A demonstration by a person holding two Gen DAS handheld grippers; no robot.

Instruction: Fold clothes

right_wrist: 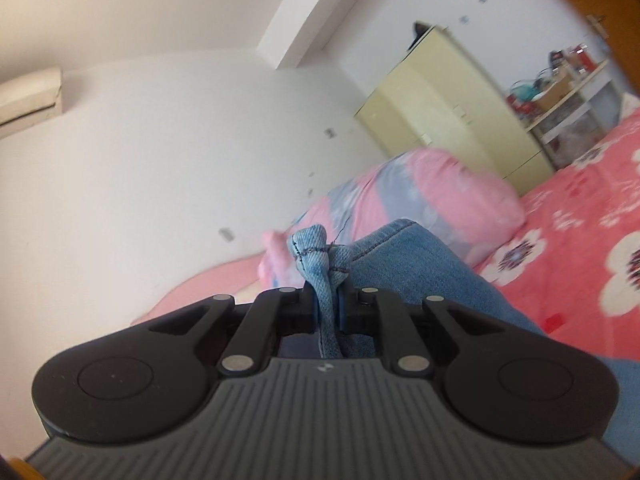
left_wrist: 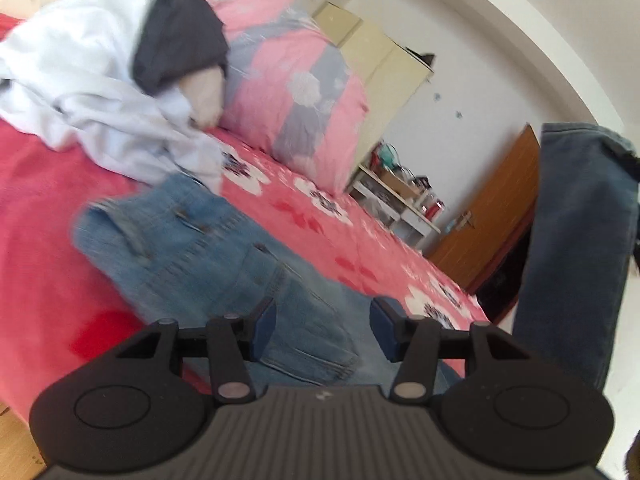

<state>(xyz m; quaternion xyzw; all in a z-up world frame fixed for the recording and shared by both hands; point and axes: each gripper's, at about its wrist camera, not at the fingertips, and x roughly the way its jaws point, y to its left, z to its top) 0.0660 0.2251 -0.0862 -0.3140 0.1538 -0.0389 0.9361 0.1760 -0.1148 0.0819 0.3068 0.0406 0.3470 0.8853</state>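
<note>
Blue denim jeans (left_wrist: 208, 248), waistband end flat on red bedspread (left_wrist: 48, 208); one leg lifted, hanging

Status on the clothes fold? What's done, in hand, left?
Done: nothing looks folded yet. In hand: the right gripper is shut on a bunched hem of the jeans, one leg lifted off the red bedspread; the left gripper hovers open over the denim near the pocket, gripping nothing. Left: finishing the jeans, then the crumpled white garment and dark garment piled by the pink pillow.

Each gripper is built of black linkage arms pinned with silver rivets, a ribbed grey body, and blue pads (left_wrist: 265, 326) on the fingertips.
</note>
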